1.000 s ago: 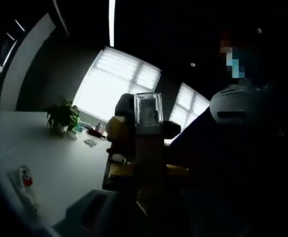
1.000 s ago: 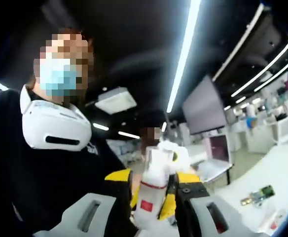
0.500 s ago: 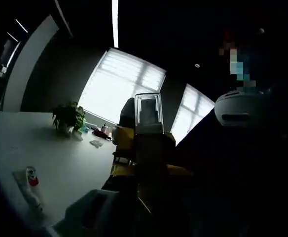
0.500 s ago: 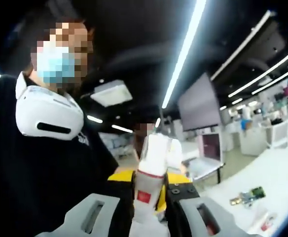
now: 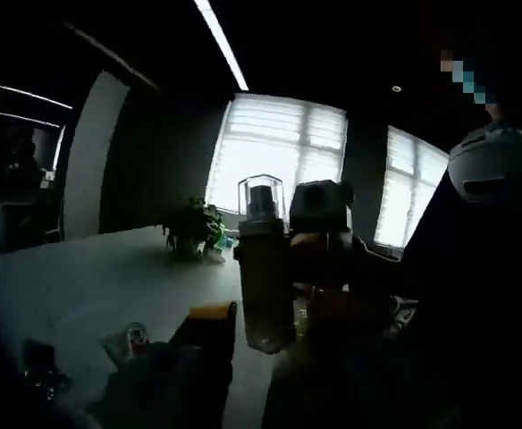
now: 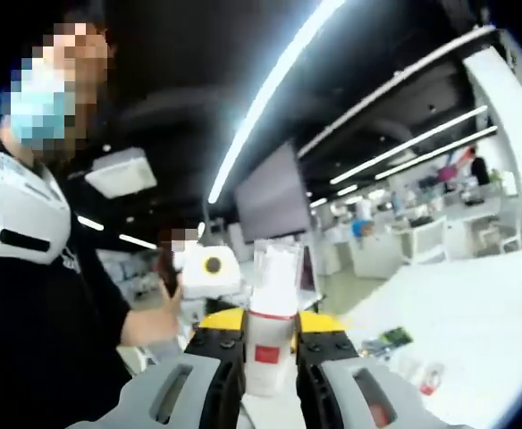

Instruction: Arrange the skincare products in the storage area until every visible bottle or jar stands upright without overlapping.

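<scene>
A pale bottle (image 5: 263, 277) with a clear cap stands upright in the air in the left gripper view. My right gripper (image 5: 332, 268), dark with yellow parts, holds it from the right side. The left gripper (image 5: 259, 350) sits just below the bottle, open, its yellow-tipped left jaw apart from the bottle's side. Seen from the right gripper view, the same bottle (image 6: 270, 335) is white with a red label, and my right gripper (image 6: 270, 357) is shut on its lower body. Behind it the left gripper (image 6: 209, 268) is held by a hand.
A white table (image 5: 82, 286) stretches to the left, with a potted plant (image 5: 189, 231) at its far end and a small red-marked item (image 5: 134, 338) near me. More small items (image 6: 426, 375) lie on the table (image 6: 475, 304) at right. A person in dark clothes (image 6: 37, 331) stands close.
The left gripper has drawn back from the bottle, which had filled the space between its jaws, and now sits apart below it. The right gripper keeps its hold. Both views have swung.
</scene>
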Demonstrator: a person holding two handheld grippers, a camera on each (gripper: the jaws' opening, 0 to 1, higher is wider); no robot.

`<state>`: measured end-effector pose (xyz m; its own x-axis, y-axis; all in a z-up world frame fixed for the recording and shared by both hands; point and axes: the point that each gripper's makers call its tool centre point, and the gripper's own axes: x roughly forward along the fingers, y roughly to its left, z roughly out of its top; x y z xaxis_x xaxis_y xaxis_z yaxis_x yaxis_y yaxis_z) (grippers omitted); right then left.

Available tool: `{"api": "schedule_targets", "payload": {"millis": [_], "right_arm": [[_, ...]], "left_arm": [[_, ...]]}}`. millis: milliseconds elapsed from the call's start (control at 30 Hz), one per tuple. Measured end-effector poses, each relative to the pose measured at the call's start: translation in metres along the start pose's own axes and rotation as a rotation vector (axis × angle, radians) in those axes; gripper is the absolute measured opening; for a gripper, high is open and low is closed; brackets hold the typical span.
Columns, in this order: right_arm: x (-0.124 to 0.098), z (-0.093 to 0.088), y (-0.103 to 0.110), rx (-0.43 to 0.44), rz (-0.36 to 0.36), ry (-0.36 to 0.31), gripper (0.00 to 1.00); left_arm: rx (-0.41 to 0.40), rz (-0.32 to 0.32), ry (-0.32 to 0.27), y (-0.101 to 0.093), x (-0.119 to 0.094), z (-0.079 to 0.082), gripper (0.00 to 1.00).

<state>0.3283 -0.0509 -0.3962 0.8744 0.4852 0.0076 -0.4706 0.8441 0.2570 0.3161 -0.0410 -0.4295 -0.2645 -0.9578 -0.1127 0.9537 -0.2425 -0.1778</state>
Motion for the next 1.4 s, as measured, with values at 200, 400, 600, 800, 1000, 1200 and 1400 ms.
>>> {"api": "schedule_targets", "payload": {"millis": [200,400,600,800,1000,1200,1400], "right_arm": [[0.003,0.003,-0.028,-0.151,-0.290,0.045,0.13],[0.013,0.009,-0.024,-0.235,-0.381,0.001,0.13],[0.015,0.009,-0.017,-0.255,-0.364,-0.006,0.13],[0.015,0.004,-0.020,-0.233,-0.358,0.009,0.13],[0.017,0.004,-0.019,-0.252,-0.346,0.014,0.13],[0.018,0.004,-0.010,-0.283,-0.231,0.039,0.15],[0.001,0.010,0.005,-0.064,0.078,0.011,0.22]], "left_arm": [[0.243,0.370,0.019,0.037,0.005,0.008,0.52],[0.270,0.444,-0.032,0.029,0.019,0.014,0.51],[0.124,0.440,-0.097,0.040,0.018,0.015,0.47],[0.113,0.456,-0.117,0.046,0.014,0.013,0.37],[0.100,0.431,-0.120,0.042,0.018,0.013,0.27],[0.014,0.312,-0.139,0.032,0.017,0.012,0.26],[-0.134,0.037,-0.157,0.006,0.014,0.023,0.26]]}}
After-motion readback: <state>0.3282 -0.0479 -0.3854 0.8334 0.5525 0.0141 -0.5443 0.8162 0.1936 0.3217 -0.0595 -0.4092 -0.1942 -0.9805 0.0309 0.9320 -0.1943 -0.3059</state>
